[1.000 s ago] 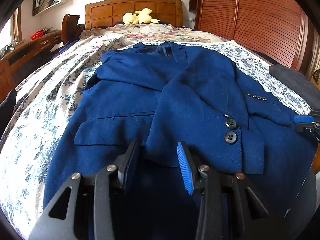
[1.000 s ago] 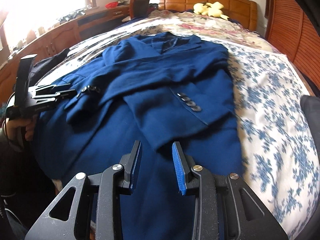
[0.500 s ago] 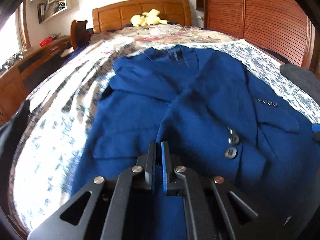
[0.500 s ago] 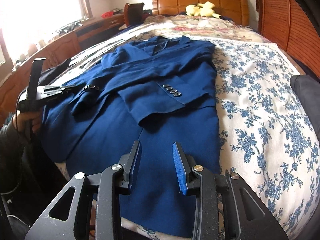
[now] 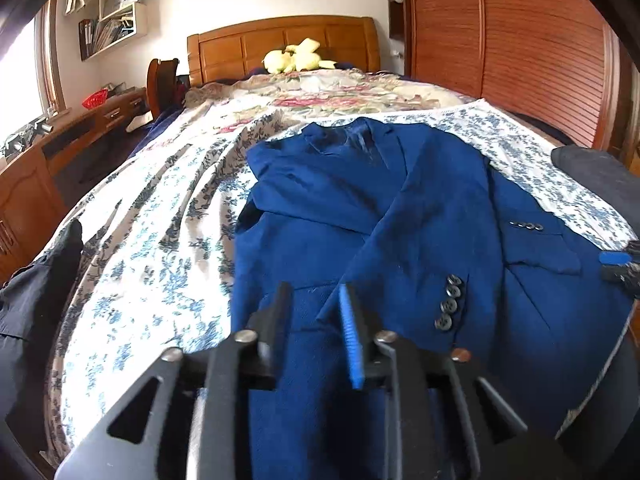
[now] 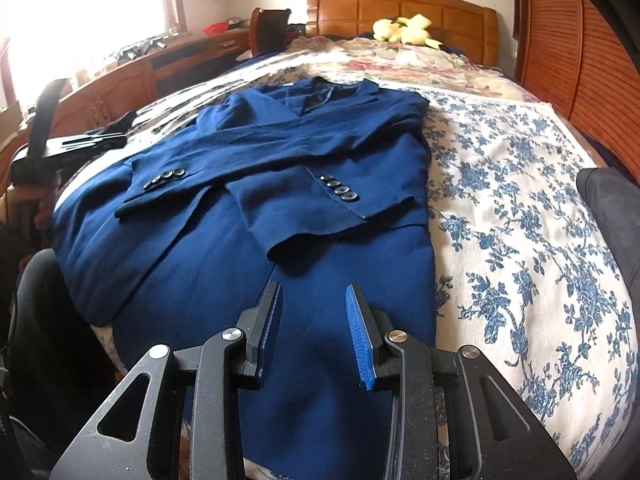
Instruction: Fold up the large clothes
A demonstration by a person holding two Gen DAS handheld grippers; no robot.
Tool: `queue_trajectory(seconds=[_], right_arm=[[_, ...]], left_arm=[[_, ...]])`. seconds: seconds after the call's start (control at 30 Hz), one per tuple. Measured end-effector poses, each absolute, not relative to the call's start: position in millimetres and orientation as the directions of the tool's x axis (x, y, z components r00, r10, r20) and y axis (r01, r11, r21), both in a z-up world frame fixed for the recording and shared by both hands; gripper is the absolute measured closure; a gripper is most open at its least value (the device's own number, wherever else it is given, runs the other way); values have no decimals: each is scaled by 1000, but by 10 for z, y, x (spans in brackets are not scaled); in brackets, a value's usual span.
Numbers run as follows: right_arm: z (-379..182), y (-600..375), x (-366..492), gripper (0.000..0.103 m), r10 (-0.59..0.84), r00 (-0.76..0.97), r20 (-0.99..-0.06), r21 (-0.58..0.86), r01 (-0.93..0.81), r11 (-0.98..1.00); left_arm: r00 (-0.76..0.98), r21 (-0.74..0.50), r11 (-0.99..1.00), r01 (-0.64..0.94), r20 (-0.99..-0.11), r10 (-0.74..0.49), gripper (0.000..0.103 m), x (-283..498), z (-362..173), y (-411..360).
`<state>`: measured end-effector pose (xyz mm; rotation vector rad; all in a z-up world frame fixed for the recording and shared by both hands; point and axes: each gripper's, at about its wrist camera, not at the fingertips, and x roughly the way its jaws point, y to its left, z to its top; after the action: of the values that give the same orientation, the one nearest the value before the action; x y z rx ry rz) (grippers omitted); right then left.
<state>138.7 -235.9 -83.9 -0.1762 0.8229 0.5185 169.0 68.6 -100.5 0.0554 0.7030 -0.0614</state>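
Both of your tools are free right now: the left hand-held gripper [image 5: 314, 320] hangs with its jaws spread over the near left part of the jacket [image 6: 248, 280], pinching nothing, and the right hand-held gripper [image 6: 312, 332] is likewise spread, empty, just above the hem. The jacket lies face up on the bed [image 6: 520, 220], collar toward the headboard [image 6: 400, 12], both sleeves laid across the chest so that the left cuff [image 5: 450, 300] and the right cuff [image 6: 340, 192] overlap the front.

The likely next step is the lengthwise fold, hem up toward the collar. Take the hem at its two corners, one in each tool, and bite deep enough to catch every layer; a shallow pinch on this thick cloth would probably slip. Lift both corners level and carry them together, low over the sleeves, so the crossed cuffs are not dragged out of place.

Mind the near edge: the hem hangs at the foot of the bed, and on the left the cloth sags over the side near a dark garment [image 5: 36, 292]. To the right the flowered bedspread [image 6: 540, 280] lies bare beside the jacket, giving room to swing wide. Farther up, the rumpled quilt [image 5: 340, 96] and the yellow plush toy [image 6: 404, 28] sit well beyond the collar, out of your path.
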Motion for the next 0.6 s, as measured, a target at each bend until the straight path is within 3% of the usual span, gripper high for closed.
queue_trajectory(seconds=[0.2, 0.27, 0.6], right_arm=[[-855, -2463, 1403, 61, 340, 585, -736, 50, -454, 890], [-869, -2506, 1418, 53, 326, 589, -740, 50, -435, 899], [-986, -2686, 1440, 44, 245, 564, -788, 30, -364, 931]], left_arm=[[759, 32, 994, 100, -649, -55, 53, 1373, -996, 840], [752, 29, 994, 103, -656, -58, 52, 1287, -1035, 869], [699, 12, 999, 43, -714, -22, 52, 1019, -1380, 1075]])
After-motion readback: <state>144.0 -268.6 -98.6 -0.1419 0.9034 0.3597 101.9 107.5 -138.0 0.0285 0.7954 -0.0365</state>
